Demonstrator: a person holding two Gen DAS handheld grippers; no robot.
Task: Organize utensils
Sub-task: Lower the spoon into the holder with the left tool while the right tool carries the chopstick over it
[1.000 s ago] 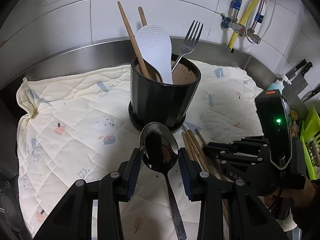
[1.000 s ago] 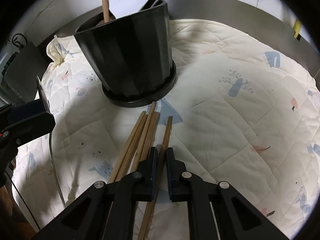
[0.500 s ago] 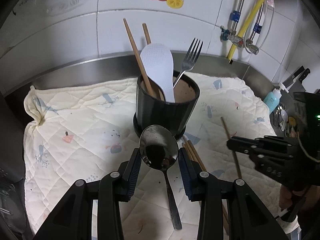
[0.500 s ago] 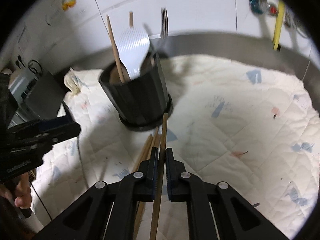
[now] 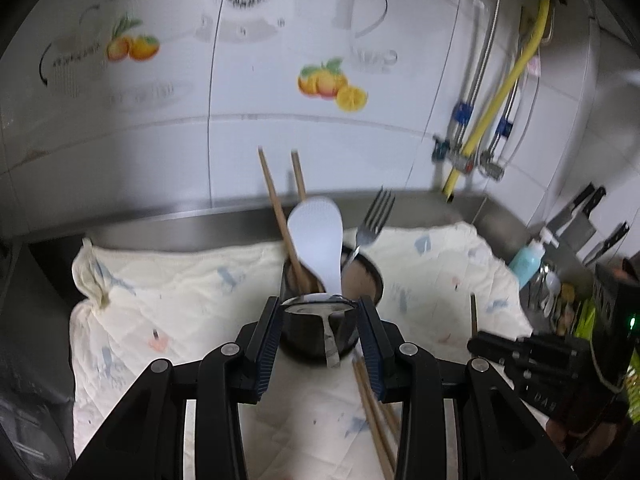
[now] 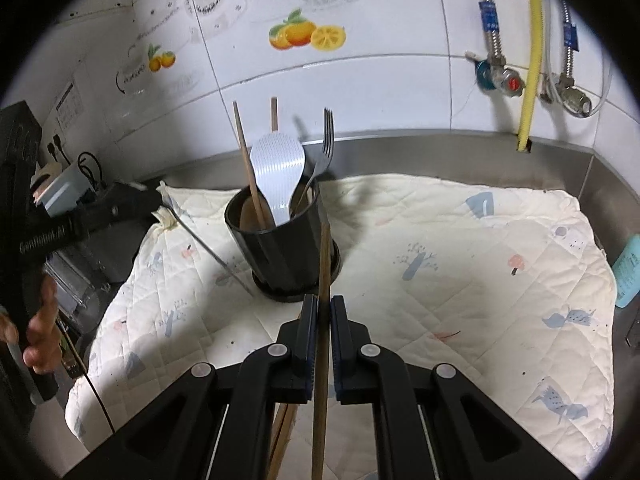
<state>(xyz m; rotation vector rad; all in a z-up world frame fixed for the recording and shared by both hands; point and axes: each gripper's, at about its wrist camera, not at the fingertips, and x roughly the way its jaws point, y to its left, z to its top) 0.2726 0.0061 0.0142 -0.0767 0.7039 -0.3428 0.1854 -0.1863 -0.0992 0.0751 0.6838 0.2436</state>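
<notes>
My left gripper (image 5: 319, 322) clamped the spoon (image 5: 320, 312); my right gripper (image 6: 323, 330) clamped one chopstick (image 6: 322, 312), seemingly off the cloth (image 6: 460, 280).

Both fisheye views bend straight lines and darken to black at the rims, the left wrist view smeared by motion blur, while overhead light glares off the white wall tiles (image 6: 380, 100) and throws soft shadows across the pale quilted cloth (image 6: 460, 280).

Home kitchen: white wall tiles (image 5: 280, 92) with fruit decals (image 6: 306, 36), steel counter rim (image 6: 440, 144), water valves (image 6: 500, 76), knives (image 5: 576, 220), pot (image 6: 280, 248) of utensils on quilted cloth (image 6: 460, 264)
</notes>
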